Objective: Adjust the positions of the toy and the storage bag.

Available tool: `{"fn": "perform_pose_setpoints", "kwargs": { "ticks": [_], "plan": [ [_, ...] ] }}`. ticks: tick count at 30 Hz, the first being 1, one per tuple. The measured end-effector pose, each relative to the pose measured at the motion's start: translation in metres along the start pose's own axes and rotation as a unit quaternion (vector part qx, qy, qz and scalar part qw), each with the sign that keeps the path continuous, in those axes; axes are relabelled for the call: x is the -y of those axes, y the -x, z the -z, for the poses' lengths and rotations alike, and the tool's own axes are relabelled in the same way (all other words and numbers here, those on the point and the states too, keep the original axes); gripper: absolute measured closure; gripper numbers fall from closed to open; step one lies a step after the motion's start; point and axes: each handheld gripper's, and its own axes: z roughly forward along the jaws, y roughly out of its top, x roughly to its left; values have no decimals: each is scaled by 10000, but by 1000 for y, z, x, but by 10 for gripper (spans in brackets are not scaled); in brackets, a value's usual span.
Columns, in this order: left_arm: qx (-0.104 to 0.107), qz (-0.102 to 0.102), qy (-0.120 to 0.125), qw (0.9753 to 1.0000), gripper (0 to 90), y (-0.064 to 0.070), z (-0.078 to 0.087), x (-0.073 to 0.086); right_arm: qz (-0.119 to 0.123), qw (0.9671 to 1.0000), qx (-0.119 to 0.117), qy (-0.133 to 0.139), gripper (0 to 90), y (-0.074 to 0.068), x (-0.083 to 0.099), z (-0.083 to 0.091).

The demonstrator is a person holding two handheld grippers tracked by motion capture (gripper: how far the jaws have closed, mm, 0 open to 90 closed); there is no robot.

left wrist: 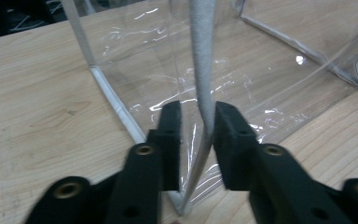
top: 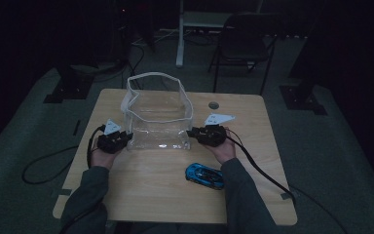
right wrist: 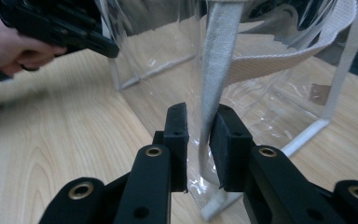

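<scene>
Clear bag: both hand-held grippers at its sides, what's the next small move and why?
Probably close both on the bag's white side straps: each strap sits between open jaws of the left hand-held gripper and right hand-held gripper, not yet pinched.

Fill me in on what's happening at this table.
A person holds a claw in each hand at a clear bag standing open on the wooden table. The left claw straddles the bag's left side, its jaws on either side of a white strap with a gap showing, so not clamped. The right claw does the same at the right side, jaws apart around the strap there. A blue toy car lies on the table nearer the person, outside the bag.
</scene>
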Motion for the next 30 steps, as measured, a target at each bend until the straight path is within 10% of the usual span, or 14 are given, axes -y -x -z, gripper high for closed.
{"fn": "perform_pose_setpoints", "kwargs": {
  "ticks": [11,30],
  "plan": [
    [21,-102,39,9999,863,3,-4,-4,247,9995,194,-75,870,-4,0,4],
    [685,-490,90,9964,864,66,-37,-26,364,9956,845,-181,866,6,32,78]
  ]
}}
